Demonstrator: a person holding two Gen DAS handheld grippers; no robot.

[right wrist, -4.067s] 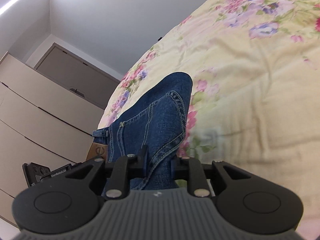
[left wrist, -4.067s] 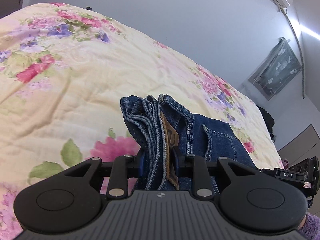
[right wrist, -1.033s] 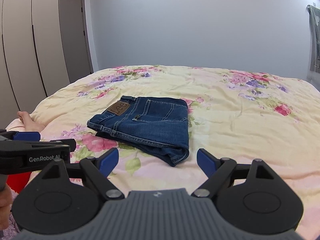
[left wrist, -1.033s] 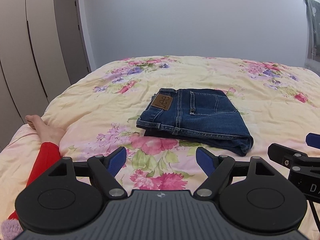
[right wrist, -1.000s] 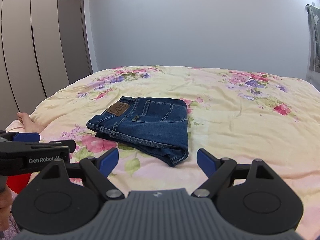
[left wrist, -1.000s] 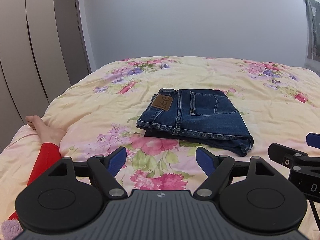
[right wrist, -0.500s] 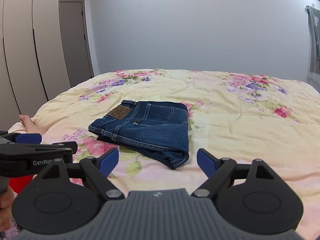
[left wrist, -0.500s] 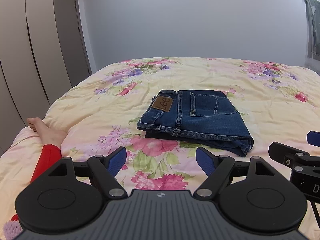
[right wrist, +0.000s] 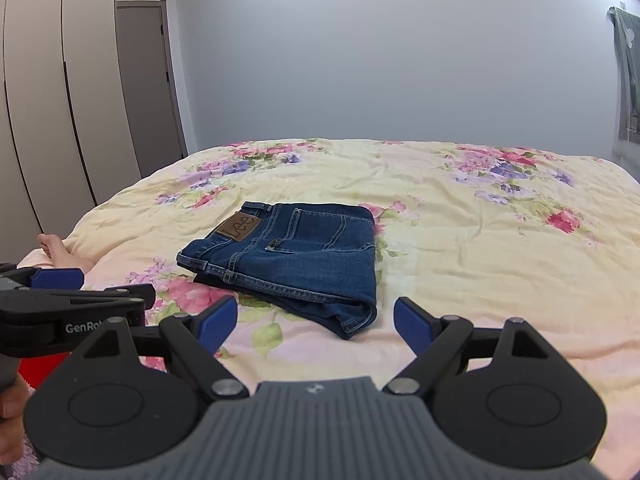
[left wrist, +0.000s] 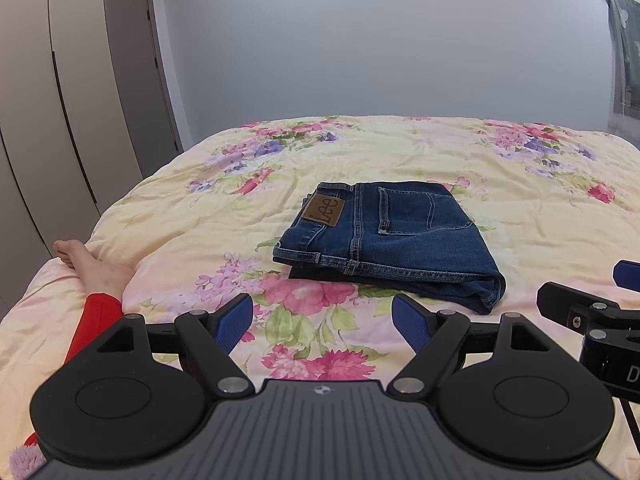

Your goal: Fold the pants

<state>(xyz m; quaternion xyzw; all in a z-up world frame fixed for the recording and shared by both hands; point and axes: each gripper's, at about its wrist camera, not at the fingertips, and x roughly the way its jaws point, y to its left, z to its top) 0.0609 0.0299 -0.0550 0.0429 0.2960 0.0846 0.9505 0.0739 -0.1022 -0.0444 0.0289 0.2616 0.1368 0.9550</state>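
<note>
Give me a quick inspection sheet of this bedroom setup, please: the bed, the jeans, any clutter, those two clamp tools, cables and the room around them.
Surface: bed with floral quilt, slightly wrinkled.
Job's things: jeans folded into a compact stack, lying flat on the quilt, leather patch facing up.
Clutter: a bare foot and a red trouser leg at the bed's left edge.
Grippers: left gripper open, holding nothing; right gripper open, holding nothing; both short of the jeans.
Cables: nothing seen.
Surroundings: pale wardrobe doors, a grey door, a plain wall, a curtain on the right.
</note>
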